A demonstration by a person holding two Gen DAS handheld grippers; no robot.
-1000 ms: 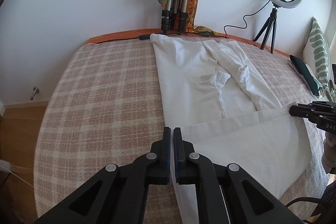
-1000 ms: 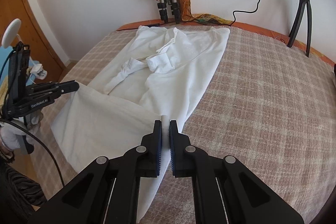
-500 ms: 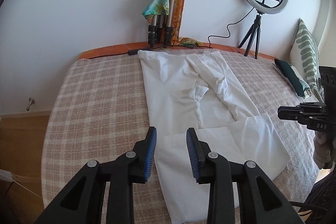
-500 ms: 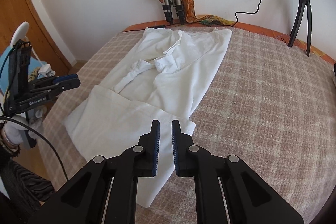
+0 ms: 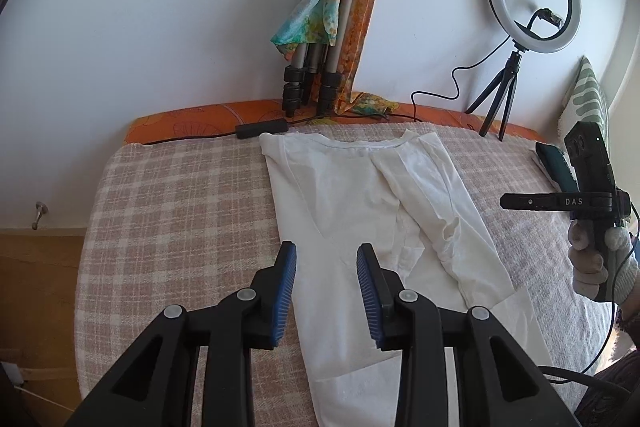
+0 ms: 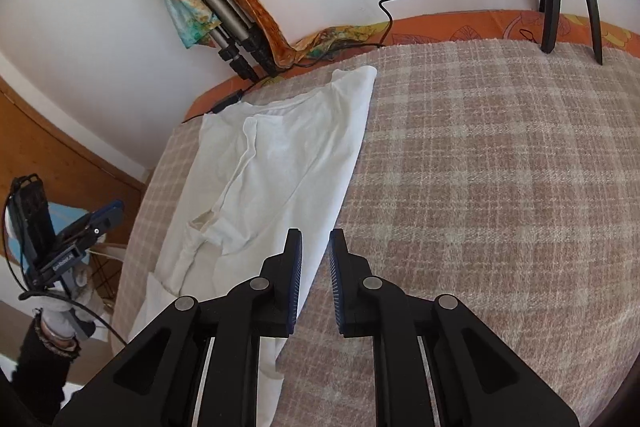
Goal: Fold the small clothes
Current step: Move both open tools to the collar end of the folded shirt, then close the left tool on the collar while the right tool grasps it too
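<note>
White cotton T-shirt (image 5: 360, 219), partly folded, lay lengthwise on the beige checked woven bedspread (image 5: 180, 227), while the left gripper (image 5: 326, 267) and right gripper (image 6: 315, 251) hovered above it, jaws spread and empty.

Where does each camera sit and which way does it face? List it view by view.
Left wrist: on the left claw, looking along its open fingers over the white shirt toward the wall; the right claw and gloved hand show at right.
Right wrist: on the right claw, open, tilted, over the shirt's edge; the left claw shows at left.
Shared: shirt, plaid bedcover, tripod.
</note>
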